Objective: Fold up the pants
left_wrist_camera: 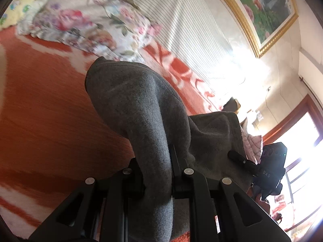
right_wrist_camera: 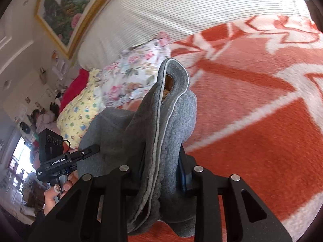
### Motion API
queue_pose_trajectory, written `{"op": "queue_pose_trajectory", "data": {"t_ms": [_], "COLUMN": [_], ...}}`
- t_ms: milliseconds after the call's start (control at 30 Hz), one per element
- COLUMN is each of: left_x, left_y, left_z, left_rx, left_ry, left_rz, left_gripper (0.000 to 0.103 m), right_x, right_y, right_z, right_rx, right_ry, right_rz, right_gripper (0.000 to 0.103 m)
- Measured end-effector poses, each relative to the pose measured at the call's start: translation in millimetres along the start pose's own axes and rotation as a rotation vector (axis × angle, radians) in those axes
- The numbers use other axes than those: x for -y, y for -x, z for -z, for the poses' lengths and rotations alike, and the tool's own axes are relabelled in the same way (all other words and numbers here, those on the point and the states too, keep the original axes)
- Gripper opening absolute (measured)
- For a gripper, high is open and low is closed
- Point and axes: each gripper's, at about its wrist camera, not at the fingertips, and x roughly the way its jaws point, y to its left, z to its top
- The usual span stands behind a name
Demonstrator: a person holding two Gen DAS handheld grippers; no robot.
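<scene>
The grey fleece pants (left_wrist_camera: 131,104) hang bunched above the orange bed cover. My left gripper (left_wrist_camera: 156,161) is shut on a thick fold of them, and the cloth rises in a hump ahead of the fingers. My right gripper (right_wrist_camera: 161,161) is shut on another layered fold of the pants (right_wrist_camera: 175,117), whose pale stitched hem edge curls over on top. Each view shows the other gripper beside it in the same cloth: the right gripper (left_wrist_camera: 234,154) at the right, and the left gripper (right_wrist_camera: 94,148) at the left, held by a hand (right_wrist_camera: 54,193).
An orange-and-white patterned blanket (right_wrist_camera: 252,131) covers the bed under the pants. Floral pillows (left_wrist_camera: 84,20) and a yellow printed pillow (right_wrist_camera: 80,117) lie against the striped headboard (right_wrist_camera: 181,6). A gold-framed painting (left_wrist_camera: 262,10) hangs above. A bright window (left_wrist_camera: 298,151) is to one side.
</scene>
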Motion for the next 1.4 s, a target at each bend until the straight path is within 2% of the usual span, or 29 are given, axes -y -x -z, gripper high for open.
{"op": "queue_pose_trajectory", "data": {"t_ms": [333,667,800,900,967,1067,1200,1300,1400], "left_x": [-32.6,-63.5,-81.5,-101.9,-118.1,-134.1,-151.5,-156.3,-157.3], "left_y": [44.2,51.2,53.3,50.2,46.9,48.1,47.4,41.5,36.2], "left_z": [-24.9,-71.0,-81.4,-79.3,-70.8,-57.8,-45.6,-41.4,-39.0], "left_rx": [0.070,0.119,0.120,0.086,0.061,0.056,0.054,0.043,0.031], "left_ry": [-0.004,-0.020,-0.013,0.010,0.033,0.072,0.104,0.104,0.100], "left_rz": [-0.091,-0.168,-0.195,-0.234,-0.270,-0.279,-0.285,-0.291,-0.310], "left_gripper": [0.015,0.015,0.015,0.016,0.018,0.033,0.043,0.044,0.049], "right_x": [-42.8,-67.2,-73.1,-70.3,-67.3,-57.8,-38.4,-29.0,-26.7], "right_y": [-48.7,-103.4,-127.9,-150.9,-167.2,-178.8,-177.9,-178.1,-184.7], "right_z": [-13.8,-44.1,-52.0,-51.7,-47.5,-36.3,-29.3,-28.2,-27.9], "right_rx": [-0.026,-0.034,-0.046,-0.094,-0.151,-0.189,-0.184,-0.179,-0.189], "right_ry": [0.039,0.051,0.054,0.061,0.079,0.114,0.093,0.095,0.104], "right_rz": [-0.069,-0.100,-0.115,-0.099,-0.053,0.028,0.050,0.065,0.082], "right_gripper": [0.029,0.028,0.028,0.030,0.035,0.042,0.043,0.051,0.052]}}
